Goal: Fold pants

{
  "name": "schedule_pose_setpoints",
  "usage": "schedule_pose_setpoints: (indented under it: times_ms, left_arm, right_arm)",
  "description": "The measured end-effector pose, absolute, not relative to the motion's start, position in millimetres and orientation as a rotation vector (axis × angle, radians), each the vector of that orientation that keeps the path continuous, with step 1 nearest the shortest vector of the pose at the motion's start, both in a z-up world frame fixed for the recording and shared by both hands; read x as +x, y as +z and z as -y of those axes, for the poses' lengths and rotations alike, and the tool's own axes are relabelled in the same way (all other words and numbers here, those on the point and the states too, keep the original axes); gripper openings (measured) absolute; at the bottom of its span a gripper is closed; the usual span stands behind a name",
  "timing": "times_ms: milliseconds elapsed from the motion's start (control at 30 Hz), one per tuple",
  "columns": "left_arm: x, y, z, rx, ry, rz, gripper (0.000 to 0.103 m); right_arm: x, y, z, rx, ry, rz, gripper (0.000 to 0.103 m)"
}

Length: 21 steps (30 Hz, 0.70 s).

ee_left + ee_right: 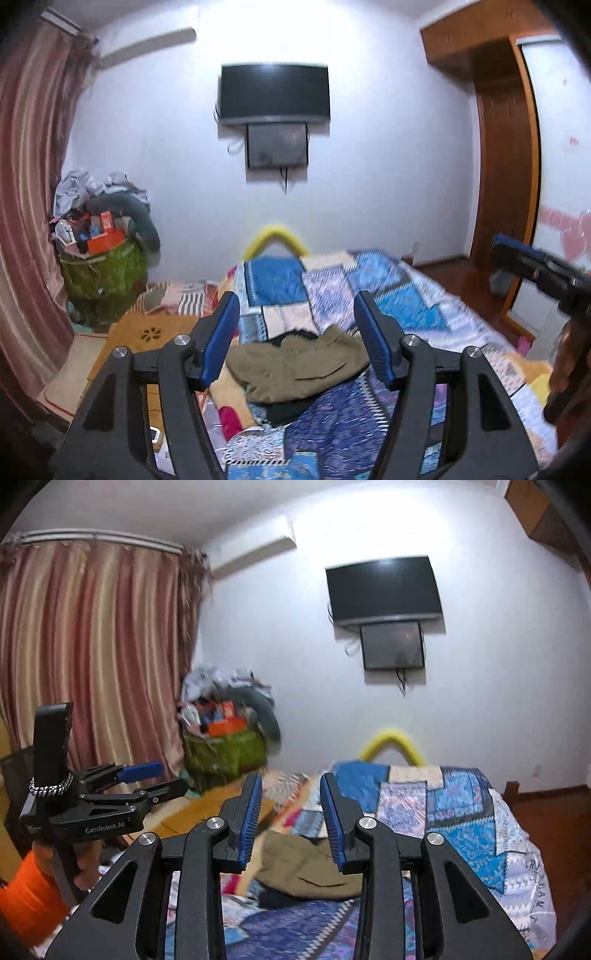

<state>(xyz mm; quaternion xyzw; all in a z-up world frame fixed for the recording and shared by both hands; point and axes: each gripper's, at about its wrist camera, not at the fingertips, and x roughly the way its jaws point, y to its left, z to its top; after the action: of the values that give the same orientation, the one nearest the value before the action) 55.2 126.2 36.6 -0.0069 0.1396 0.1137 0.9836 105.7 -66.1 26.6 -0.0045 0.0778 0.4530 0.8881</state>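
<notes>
Both our grippers are raised above the bed, holding nothing.

By the curtain we see a green bag (pixel 105 271) heaped with boxes and grey clothing. Our left gripper (pixel 297 332) has its blue pads spread wide with only air between them; our right gripper (pixel 291 816) is parted less, also empty. The olive pants (pixel 295 363) lie bunched on the patchwork quilt (pixel 406 295), their long side running across the bed; which end is the waist we cannot tell.

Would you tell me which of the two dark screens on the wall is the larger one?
The upper screen is the larger: it is wide and mounted highest on the white wall. The lower screen, directly beneath it, is narrower, with a cable hanging below.
</notes>
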Motion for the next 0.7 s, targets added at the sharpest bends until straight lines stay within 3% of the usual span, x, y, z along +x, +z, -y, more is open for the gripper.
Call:
schedule_pose_setpoints:
  times_ms: [167, 233, 267, 433, 700]
  left_arm:
    - [20.6, 43.4, -114.6, -0.034, 0.231, -0.207, 0.083]
    - [12.0, 42.6, -111.7, -0.035, 0.241, -0.191, 0.096]
    - [7.7, 41.9, -110.9, -0.038, 0.249, -0.18, 0.098]
    - [-2.8, 41.0, -108.6, -0.043, 0.257, -0.181, 0.103]
    - [-8.9, 39.2, -107.8, -0.051, 0.257, -0.178, 0.103]
  right_arm:
    - [79.3, 25.2, 70.3, 0.005, 0.917, -0.101, 0.061]
    - [75.6, 23.5, 71.1, 0.013, 0.902, -0.097, 0.073]
    - [72.9, 22.5, 70.5, 0.016, 0.887, -0.091, 0.082]
    - [67.5, 21.7, 70.7, 0.003, 0.839, -0.082, 0.103]
    - [59.0, 23.3, 74.5, 0.006, 0.819, -0.08, 0.103]
